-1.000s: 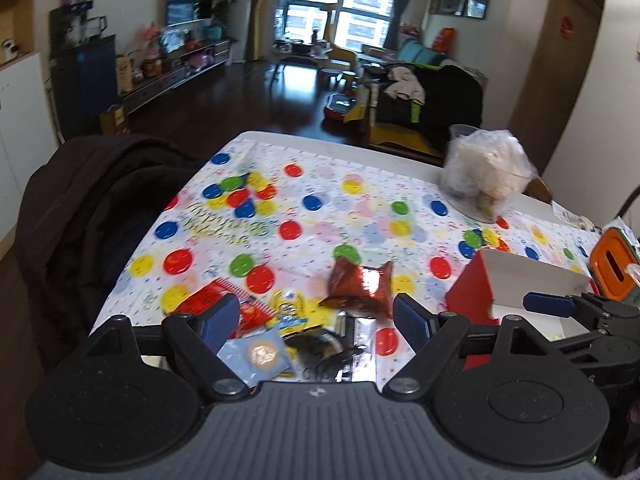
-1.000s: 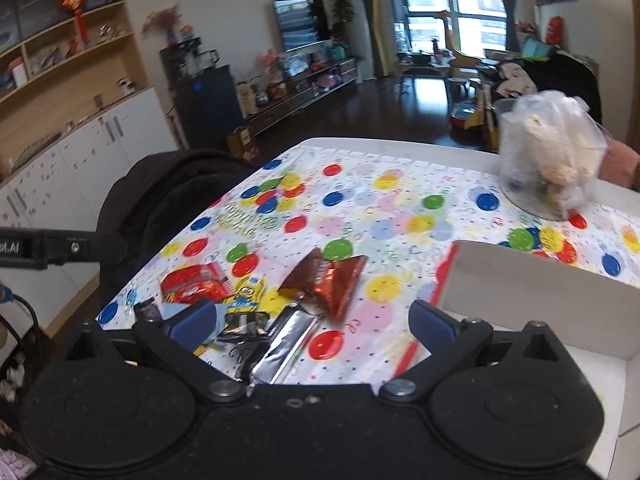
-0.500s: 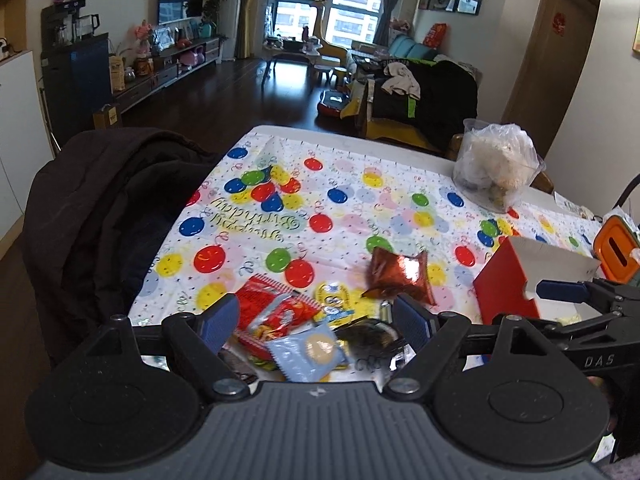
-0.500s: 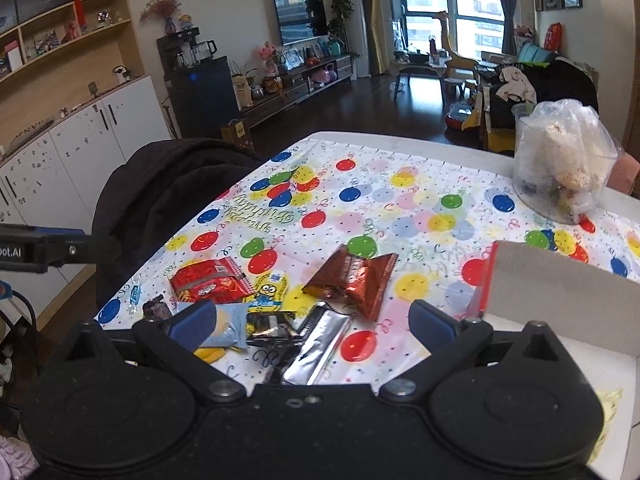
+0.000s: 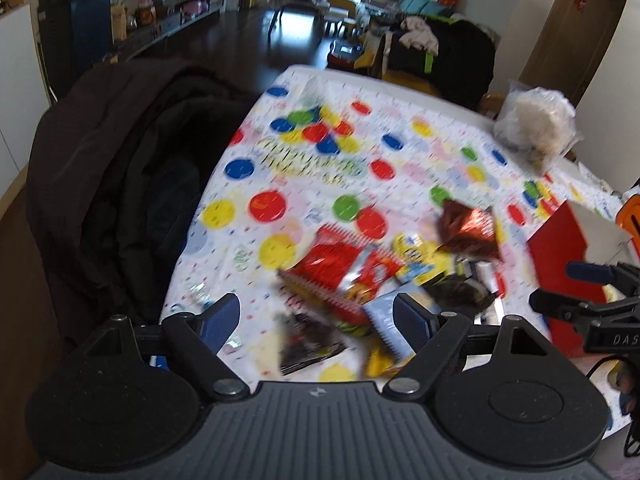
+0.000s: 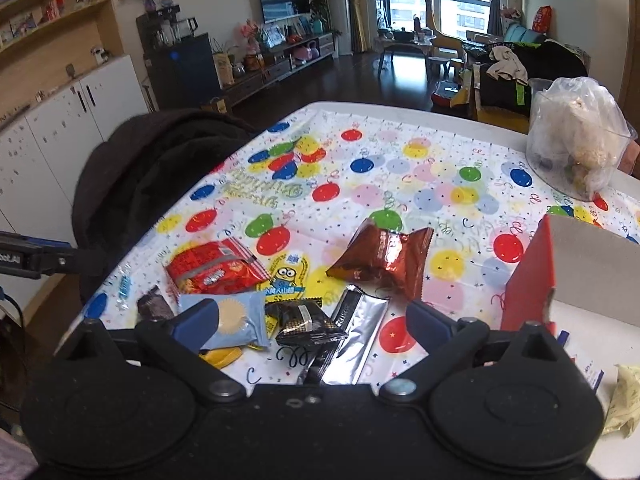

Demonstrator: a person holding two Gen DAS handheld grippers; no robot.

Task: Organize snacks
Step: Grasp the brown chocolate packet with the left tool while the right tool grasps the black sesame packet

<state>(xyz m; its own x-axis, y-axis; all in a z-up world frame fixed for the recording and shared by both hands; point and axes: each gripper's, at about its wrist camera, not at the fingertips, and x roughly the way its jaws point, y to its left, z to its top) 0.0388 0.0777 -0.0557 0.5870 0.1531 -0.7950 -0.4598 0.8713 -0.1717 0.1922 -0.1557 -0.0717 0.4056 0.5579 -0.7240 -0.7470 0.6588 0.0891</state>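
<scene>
Snack packets lie heaped at the near edge of the table, just beside the open box that looks meant to take them. The left tool hangs wide open and empty over the red packet. The right tool, also empty, is narrowing its jaws above the black packet and silver packet, likely to pick one.

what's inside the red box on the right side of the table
Right wrist view: the red box shows a pale yellowish packet on its white floor. The right gripper's body covers the near part, so anything else inside can't be seen.
</scene>
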